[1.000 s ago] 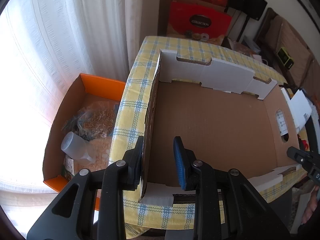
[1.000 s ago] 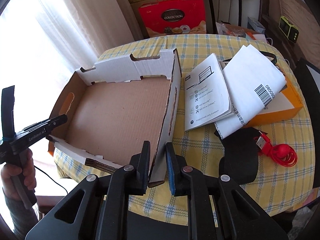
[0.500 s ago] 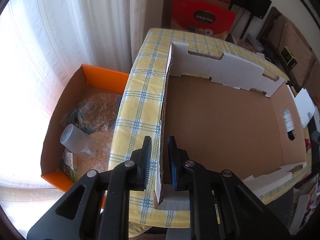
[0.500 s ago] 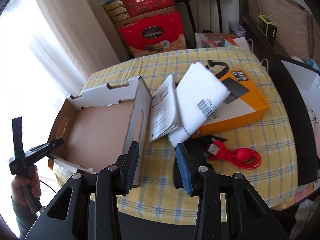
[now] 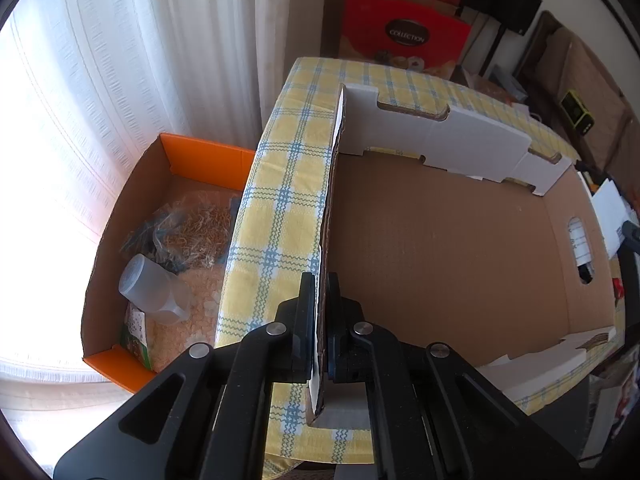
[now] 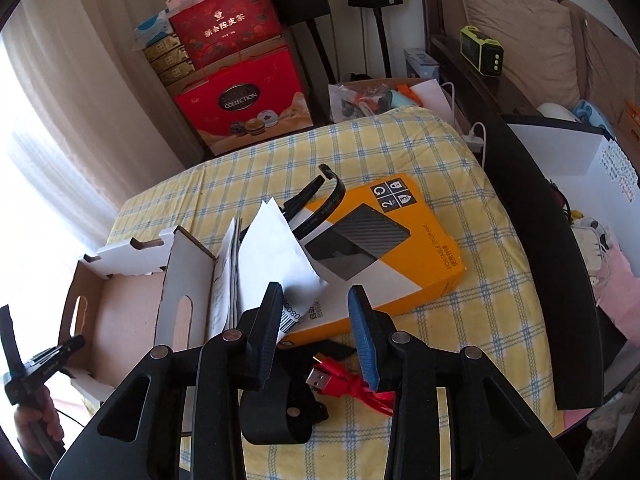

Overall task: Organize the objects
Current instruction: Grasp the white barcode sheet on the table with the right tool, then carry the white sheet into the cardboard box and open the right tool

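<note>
An open, shallow cardboard box lies on the yellow checked tablecloth. My left gripper is shut on the box's left wall, one pad on each side. The right wrist view shows that gripper in a hand at the box. My right gripper hovers over white papers, an orange hard-drive box and a red USB cable. Its jaws are closing with nothing pressed between them. A black pouch lies under its fingers.
An orange-rimmed carton with bags and a plastic cup sits on the floor left of the table, by the curtain. Red gift boxes stand behind the table. Dark furniture runs along the right side. A black band rests on the orange box.
My left gripper closed onto the box's left wall. My right gripper let go of the box's right wall, opened, and moved right over the papers and orange box.
</note>
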